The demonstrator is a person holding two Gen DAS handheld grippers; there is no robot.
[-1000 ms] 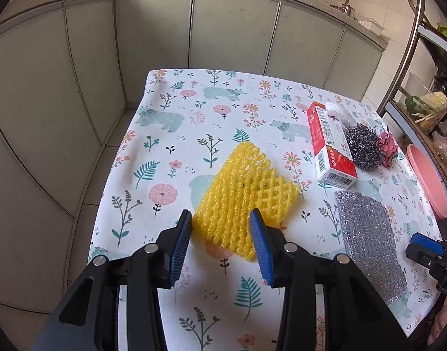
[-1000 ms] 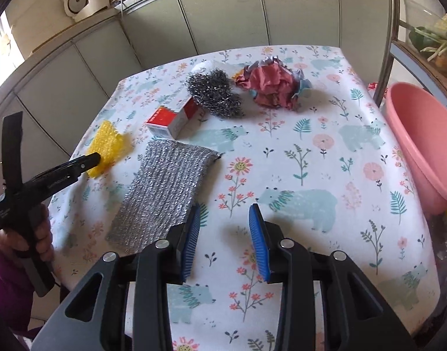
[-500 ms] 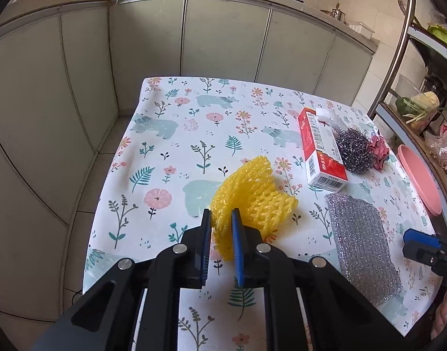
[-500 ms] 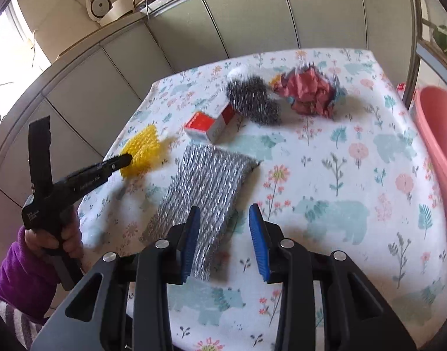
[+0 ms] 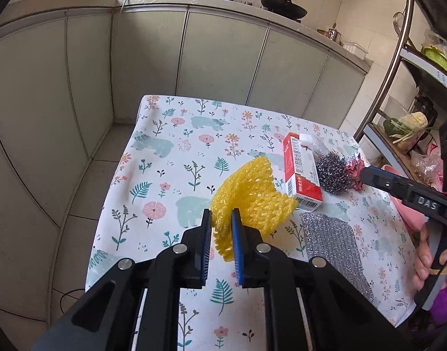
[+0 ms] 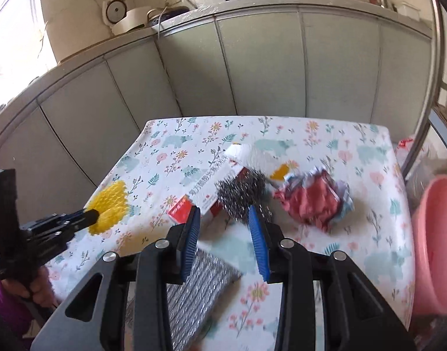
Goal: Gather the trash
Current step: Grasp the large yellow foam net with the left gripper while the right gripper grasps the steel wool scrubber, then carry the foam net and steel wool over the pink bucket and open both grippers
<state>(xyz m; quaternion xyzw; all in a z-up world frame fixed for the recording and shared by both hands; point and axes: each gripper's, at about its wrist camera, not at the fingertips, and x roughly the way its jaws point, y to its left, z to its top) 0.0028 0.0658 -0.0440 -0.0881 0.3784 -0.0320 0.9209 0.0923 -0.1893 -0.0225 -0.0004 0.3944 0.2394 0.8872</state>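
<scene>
My left gripper point(image 5: 220, 219) is shut on the yellow foam fruit net point(image 5: 249, 196) and holds it lifted above the floral tablecloth point(image 5: 170, 175). It also shows in the right wrist view point(image 6: 110, 204), pinched by the left gripper point(image 6: 91, 215). My right gripper point(image 6: 223, 216) is open and empty above the table, pointing at the steel wool ball point(image 6: 241, 190) and the red and white carton point(image 6: 205, 187). A crumpled red wrapper point(image 6: 314, 199) lies to the right. The right gripper point(image 5: 366, 175) shows in the left wrist view near the steel wool point(image 5: 331, 172) and carton point(image 5: 302, 169).
A silver mesh cloth point(image 5: 331, 245) lies flat at the table's near right, also below my right gripper point(image 6: 194, 286). A pink basin point(image 6: 433, 239) stands off the right edge. A metal rack pole point(image 5: 384, 67) rises at the right. Grey cabinets point(image 5: 223, 58) stand behind.
My left gripper closed on the yellow net and lifted it off the table. My right gripper moved forward and left over the mesh cloth toward the steel wool and carton.
</scene>
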